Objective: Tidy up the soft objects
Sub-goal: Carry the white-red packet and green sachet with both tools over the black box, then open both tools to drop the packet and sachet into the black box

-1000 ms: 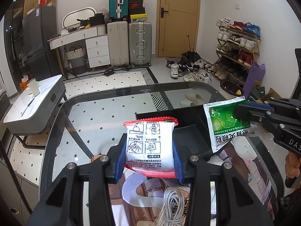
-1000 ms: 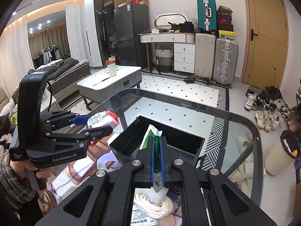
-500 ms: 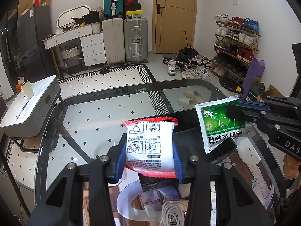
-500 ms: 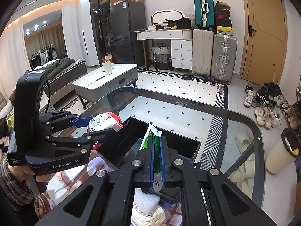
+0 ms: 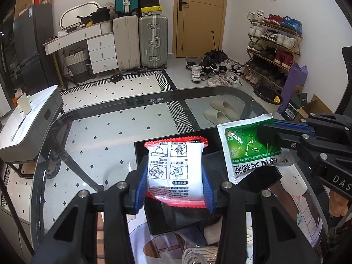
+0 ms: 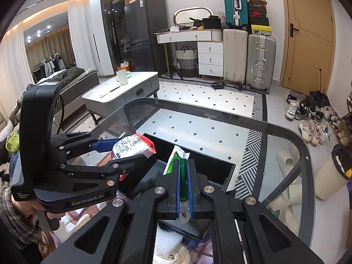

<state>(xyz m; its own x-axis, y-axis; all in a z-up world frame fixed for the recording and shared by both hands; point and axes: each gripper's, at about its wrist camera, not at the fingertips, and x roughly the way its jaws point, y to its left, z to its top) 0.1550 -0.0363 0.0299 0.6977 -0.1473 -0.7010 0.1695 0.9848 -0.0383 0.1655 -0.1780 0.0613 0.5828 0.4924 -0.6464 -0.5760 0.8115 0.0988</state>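
Observation:
My left gripper (image 5: 175, 189) is shut on a white snack packet with red edges (image 5: 176, 171), held above the black tray (image 5: 158, 220) on the glass table. The packet also shows in the right wrist view (image 6: 129, 147). My right gripper (image 6: 182, 176) is shut on a green and white sachet (image 6: 182, 171), held edge-on above the same tray (image 6: 220, 171). In the left wrist view the sachet (image 5: 246, 151) hangs at the right, over the tray's right side.
A coiled white cable (image 5: 195, 257) and white foam (image 6: 167, 239) lie near the tray's near edge. A printed mat (image 5: 303, 204) covers the table to the right. The glass table edge (image 6: 308, 154) curves around the far side.
Both grippers have moved forward with their packets, so the black tray now lies below them instead of ahead. The grips have not changed.

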